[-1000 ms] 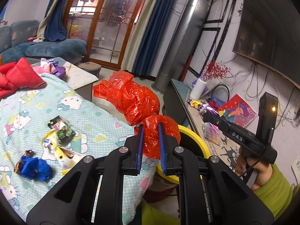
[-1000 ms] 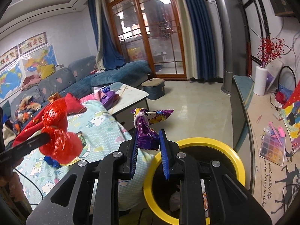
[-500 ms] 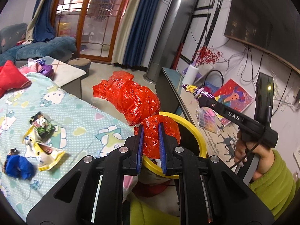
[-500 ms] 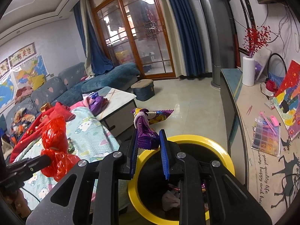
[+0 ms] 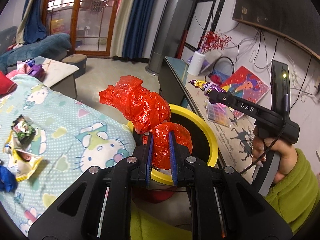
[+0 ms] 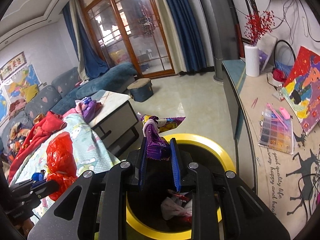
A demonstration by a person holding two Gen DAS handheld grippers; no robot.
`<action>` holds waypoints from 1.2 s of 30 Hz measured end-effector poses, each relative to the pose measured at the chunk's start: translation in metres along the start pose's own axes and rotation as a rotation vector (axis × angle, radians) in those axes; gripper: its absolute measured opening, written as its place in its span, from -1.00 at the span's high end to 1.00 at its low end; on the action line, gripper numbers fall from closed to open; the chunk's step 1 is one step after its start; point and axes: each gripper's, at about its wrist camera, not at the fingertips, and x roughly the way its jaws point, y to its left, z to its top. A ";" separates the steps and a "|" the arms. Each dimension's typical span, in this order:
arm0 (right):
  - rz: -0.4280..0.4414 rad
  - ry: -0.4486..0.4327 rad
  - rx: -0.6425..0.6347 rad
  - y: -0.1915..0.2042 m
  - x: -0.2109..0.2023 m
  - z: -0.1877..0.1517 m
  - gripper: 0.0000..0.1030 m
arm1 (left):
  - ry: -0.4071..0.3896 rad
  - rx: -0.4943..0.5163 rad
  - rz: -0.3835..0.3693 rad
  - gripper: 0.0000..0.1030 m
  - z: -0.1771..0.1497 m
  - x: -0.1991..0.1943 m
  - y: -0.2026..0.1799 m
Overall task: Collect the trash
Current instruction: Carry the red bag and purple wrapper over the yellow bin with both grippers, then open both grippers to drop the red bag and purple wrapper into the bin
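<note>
My left gripper [image 5: 161,140] is shut on a crumpled red plastic bag [image 5: 144,108], which bulges up and left of the blue pads, just over the near rim of the yellow-rimmed black bin [image 5: 210,132]. My right gripper [image 6: 158,146] is shut on a purple snack wrapper [image 6: 156,138] above the same bin [image 6: 224,154], which holds white and red trash [image 6: 176,206]. The right gripper [image 5: 212,98] with its wrapper also shows in the left wrist view. The red bag [image 6: 60,156] appears at the left of the right wrist view.
Several wrappers [image 5: 22,138] and a blue scrap [image 5: 6,178] lie on the cartoon-print blanket [image 5: 80,124] left of the bin. A low cabinet [image 6: 266,140] with a bead box, painting and white vase stands on the right. A coffee table [image 6: 112,106] and sofa are behind.
Both grippers have moved toward the bin and lower; the bin now sits larger and closer under each. The grips on the red bag and the purple wrapper are unchanged.
</note>
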 end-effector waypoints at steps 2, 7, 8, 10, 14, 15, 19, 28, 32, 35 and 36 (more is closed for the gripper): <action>-0.004 0.016 0.005 -0.003 0.004 -0.003 0.59 | 0.012 0.006 -0.005 0.81 0.000 0.005 -0.003; -0.022 0.044 0.011 -0.013 0.012 -0.009 0.59 | 0.039 0.028 -0.016 0.81 -0.003 0.019 -0.011; -0.025 0.049 0.014 -0.015 0.013 -0.010 0.59 | 0.044 0.033 -0.019 0.81 -0.004 0.022 -0.013; -0.031 0.059 0.025 -0.020 0.016 -0.012 0.59 | 0.055 0.045 -0.025 0.81 -0.005 0.028 -0.016; -0.039 0.076 0.040 -0.028 0.020 -0.015 0.58 | 0.076 0.062 -0.038 0.81 -0.006 0.040 -0.022; -0.039 0.081 0.042 -0.030 0.021 -0.016 0.58 | 0.081 0.063 -0.044 0.81 -0.006 0.043 -0.023; -0.046 0.109 0.054 -0.037 0.028 -0.020 0.57 | 0.118 0.063 -0.063 0.81 -0.008 0.060 -0.025; -0.044 0.145 0.089 -0.045 0.036 -0.028 0.54 | 0.158 0.064 -0.066 0.81 -0.012 0.084 -0.025; -0.036 0.153 0.095 -0.046 0.038 -0.028 0.39 | 0.152 0.065 -0.065 0.79 -0.010 0.086 -0.025; -0.034 0.148 0.101 -0.047 0.038 -0.028 0.23 | 0.144 0.057 -0.059 0.60 -0.010 0.084 -0.023; -0.035 0.147 0.102 -0.047 0.038 -0.028 0.20 | 0.140 0.055 -0.056 0.44 -0.010 0.082 -0.022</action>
